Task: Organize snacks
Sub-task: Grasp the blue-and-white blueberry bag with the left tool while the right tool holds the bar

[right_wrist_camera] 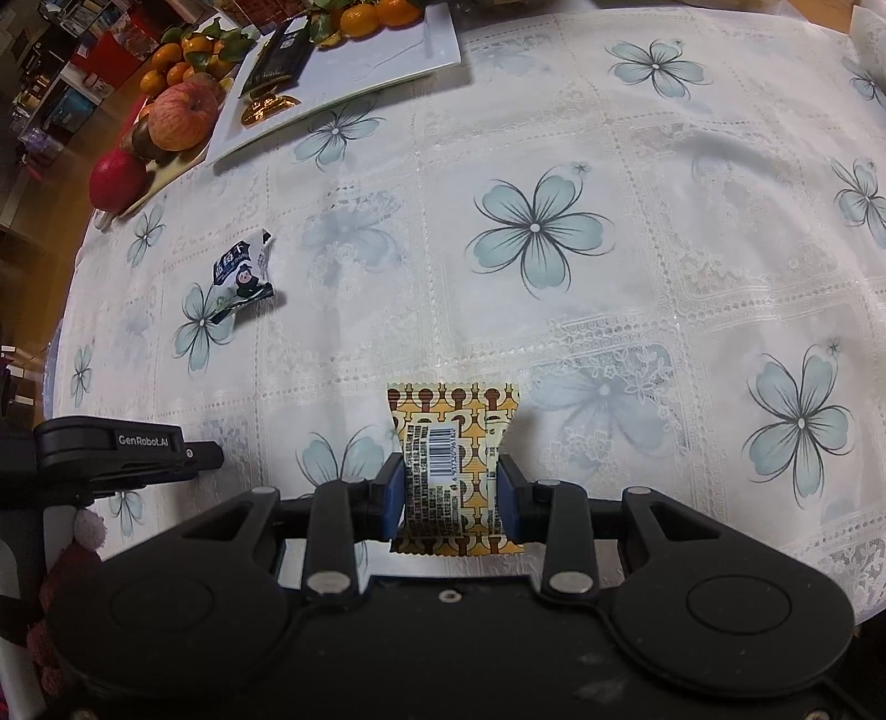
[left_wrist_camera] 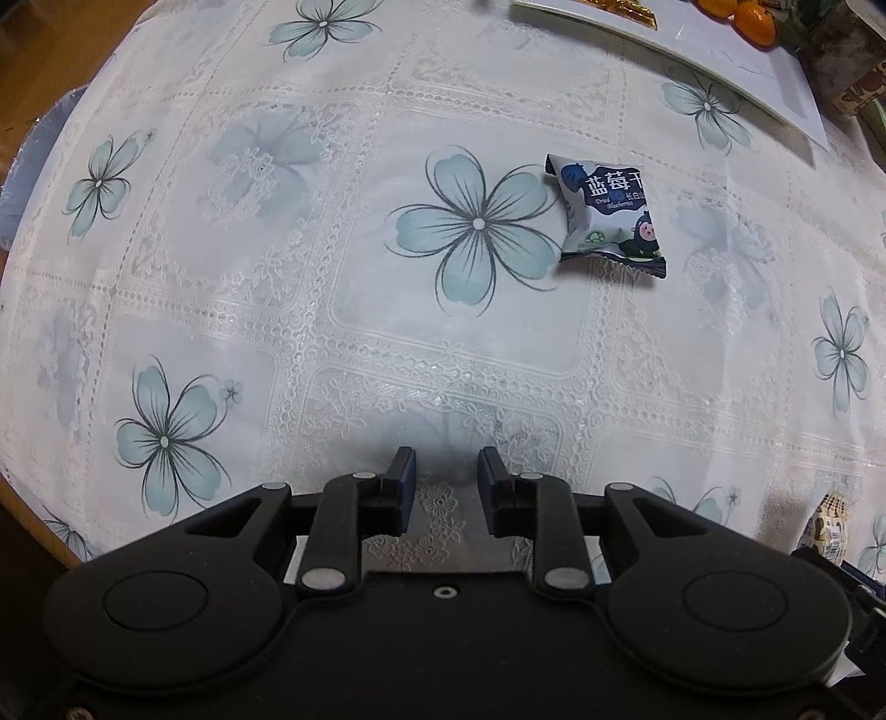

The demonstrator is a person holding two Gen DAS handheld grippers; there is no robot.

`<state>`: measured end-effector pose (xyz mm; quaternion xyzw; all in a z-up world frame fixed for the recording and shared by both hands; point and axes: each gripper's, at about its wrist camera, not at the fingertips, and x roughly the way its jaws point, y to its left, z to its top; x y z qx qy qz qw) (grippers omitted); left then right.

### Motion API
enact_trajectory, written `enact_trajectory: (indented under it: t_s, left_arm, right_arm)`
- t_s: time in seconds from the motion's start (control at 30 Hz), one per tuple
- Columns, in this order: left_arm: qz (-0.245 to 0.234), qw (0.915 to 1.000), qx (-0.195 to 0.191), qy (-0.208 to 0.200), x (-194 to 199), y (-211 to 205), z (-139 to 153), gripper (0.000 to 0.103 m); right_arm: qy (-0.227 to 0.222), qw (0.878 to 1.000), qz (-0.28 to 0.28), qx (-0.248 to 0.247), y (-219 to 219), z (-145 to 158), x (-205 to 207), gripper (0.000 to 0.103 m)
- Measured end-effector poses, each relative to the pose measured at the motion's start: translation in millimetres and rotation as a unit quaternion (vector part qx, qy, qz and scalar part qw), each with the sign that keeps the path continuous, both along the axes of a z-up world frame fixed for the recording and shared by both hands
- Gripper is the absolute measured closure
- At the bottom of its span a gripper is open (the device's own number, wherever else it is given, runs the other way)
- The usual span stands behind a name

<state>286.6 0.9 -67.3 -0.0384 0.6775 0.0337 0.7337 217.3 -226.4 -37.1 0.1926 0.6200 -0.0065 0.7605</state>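
A white and blue dried-blueberry packet [left_wrist_camera: 609, 216] lies on the flowered tablecloth, up and to the right of my left gripper [left_wrist_camera: 446, 471]. That gripper points straight down at bare cloth, jaws apart, nothing between them. In the right wrist view the same packet [right_wrist_camera: 243, 274] lies at the left. My right gripper [right_wrist_camera: 449, 482] is shut on a yellow packet with a brown pattern and a barcode [right_wrist_camera: 454, 437], held by its middle a little above the cloth. An edge of that packet [left_wrist_camera: 830, 526] shows at the lower right of the left wrist view.
A white rectangular tray [right_wrist_camera: 382, 55] at the far side holds a black packet [right_wrist_camera: 279, 55] and a gold-wrapped sweet [right_wrist_camera: 268, 105]. Apples [right_wrist_camera: 183, 113] and oranges [right_wrist_camera: 376, 14] sit beside it. The table edge curves along the left. The left gripper's housing [right_wrist_camera: 111, 443] shows at lower left.
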Motion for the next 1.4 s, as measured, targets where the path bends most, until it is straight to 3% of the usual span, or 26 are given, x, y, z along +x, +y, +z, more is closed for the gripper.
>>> enact_trajectory:
  t_s: [0.17, 0.3, 0.47, 0.63, 1.23, 1.4]
  left_arm:
    - [-0.014, 0.9995, -0.024, -0.014, -12, 8, 10, 0.068]
    - [-0.029, 0.9984, -0.006, -0.047, -10, 0, 24, 0.068]
    - [-0.038, 0.9968, -0.032, -0.062, 12, -11, 43, 0.068]
    - [-0.046, 0.995, -0.016, -0.087, 39, -31, 54, 0.067]
    - [-0.045, 0.9955, 0.022, -0.08, 80, -58, 27, 0.066]
    - [-0.045, 0.9951, 0.028, -0.083, 85, -58, 24, 0.058]
  right_arm:
    - [0.012, 1.0, -0.005, 0.014, -2, -5, 2, 0.067]
    - [0.011, 1.0, -0.003, 0.018, 0, -3, 3, 0.067]
    - [-0.004, 0.999, -0.004, 0.031, -2, 8, 2, 0.067]
    - [-0.008, 0.999, -0.017, 0.04, -10, 13, 3, 0.067]
    - [-0.024, 0.998, -0.026, 0.06, -18, 25, 5, 0.067]
    - [-0.026, 0.997, -0.03, 0.063, -19, 25, 7, 0.067]
